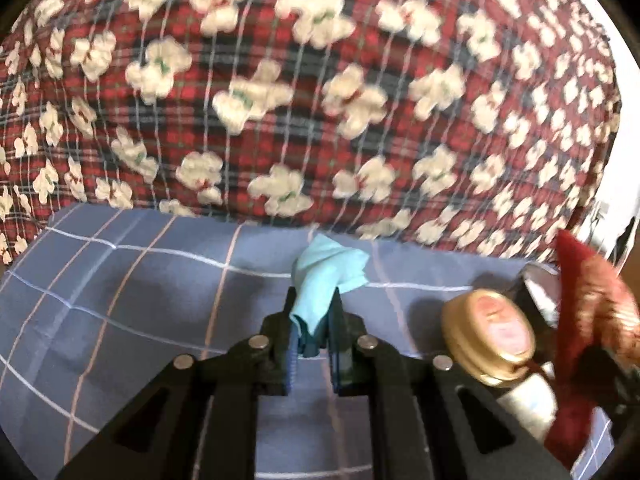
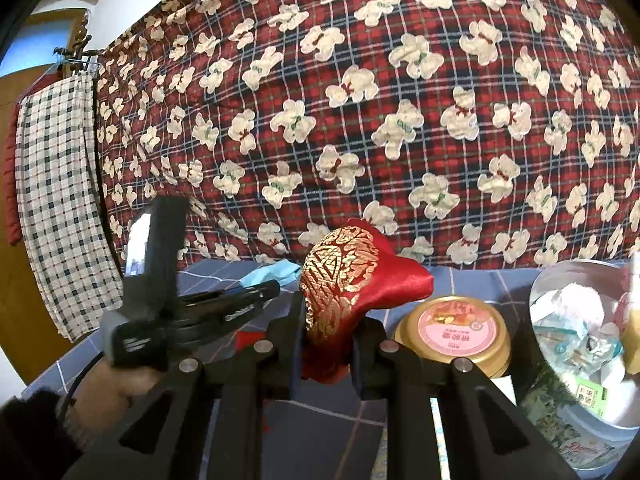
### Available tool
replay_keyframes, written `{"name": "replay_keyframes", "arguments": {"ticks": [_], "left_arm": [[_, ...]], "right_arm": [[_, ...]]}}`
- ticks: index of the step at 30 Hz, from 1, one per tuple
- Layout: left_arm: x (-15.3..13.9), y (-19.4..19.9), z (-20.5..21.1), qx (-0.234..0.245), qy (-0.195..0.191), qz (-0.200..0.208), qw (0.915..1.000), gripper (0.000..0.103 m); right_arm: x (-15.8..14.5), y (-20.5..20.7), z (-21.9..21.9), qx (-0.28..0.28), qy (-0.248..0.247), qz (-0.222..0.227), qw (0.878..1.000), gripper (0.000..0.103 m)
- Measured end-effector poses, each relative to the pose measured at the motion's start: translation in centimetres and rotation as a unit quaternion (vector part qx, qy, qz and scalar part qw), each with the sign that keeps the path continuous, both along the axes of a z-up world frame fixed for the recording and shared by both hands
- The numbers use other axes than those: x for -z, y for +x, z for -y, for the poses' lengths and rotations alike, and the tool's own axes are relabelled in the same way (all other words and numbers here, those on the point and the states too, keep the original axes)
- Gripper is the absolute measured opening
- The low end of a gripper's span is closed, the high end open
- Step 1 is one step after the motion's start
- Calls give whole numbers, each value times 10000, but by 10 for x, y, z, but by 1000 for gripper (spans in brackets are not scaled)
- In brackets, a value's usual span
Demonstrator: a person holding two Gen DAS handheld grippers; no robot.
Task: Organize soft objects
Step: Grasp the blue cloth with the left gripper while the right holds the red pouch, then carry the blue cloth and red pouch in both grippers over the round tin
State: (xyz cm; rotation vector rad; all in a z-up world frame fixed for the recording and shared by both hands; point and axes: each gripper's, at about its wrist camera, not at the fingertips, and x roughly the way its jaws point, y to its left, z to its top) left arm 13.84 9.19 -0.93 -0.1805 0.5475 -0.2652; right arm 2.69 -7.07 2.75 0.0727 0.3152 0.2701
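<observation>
My right claw (image 2: 326, 344) is clamped on the red-and-gold pouch (image 2: 352, 280), held above the bed with the open round tin (image 2: 560, 412) lying off to its right, while my left claw (image 1: 314, 320) pinches the pale blue cloth (image 1: 326, 276).

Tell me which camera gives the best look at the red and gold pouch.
The right wrist view: the red and gold pouch sits centred and sharp, clamped in the right gripper, gold pattern clear. The left wrist view only catches it blurred at the right edge, partly cut off.
</observation>
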Motion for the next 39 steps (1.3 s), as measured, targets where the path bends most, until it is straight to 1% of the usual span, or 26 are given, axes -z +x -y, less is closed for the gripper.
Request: {"name": "replay_keyframes", "arguments": {"ticks": [4,9,13,15,18,21,28,35,39], "left_arm": [[-13,-28,11,-13,-59,388,9992,10],[-19,-54,17,-41,-219,644,9977,10],[-21,-73,27,-19,-183,822,9964,10],[-21,-79,34,71,-151,836,9964,10],[-20,-88,47,134,39,889,9959,10],[-22,-97,59,218,119,981,9949,10],[-29,-115,77,315,51,1090,9935,10],[-38,-125,104,519,77,1213,9912,10],[-41,-127,123,655,92,1249,9900,10]], "right_arm": [[-5,-5,2,22,8,137,9999,21],[-10,-18,7,28,-127,402,9991,21],[-9,-26,21,137,-203,494,9985,21],[-9,-29,31,177,-188,499,9984,21],[-8,-34,47,286,-193,526,9980,21],[-8,-38,63,394,-200,556,9975,21],[-6,-43,91,519,-185,526,9971,21],[-9,-51,118,691,-266,713,9947,21],[-9,-50,140,870,-234,708,9934,21]]}}
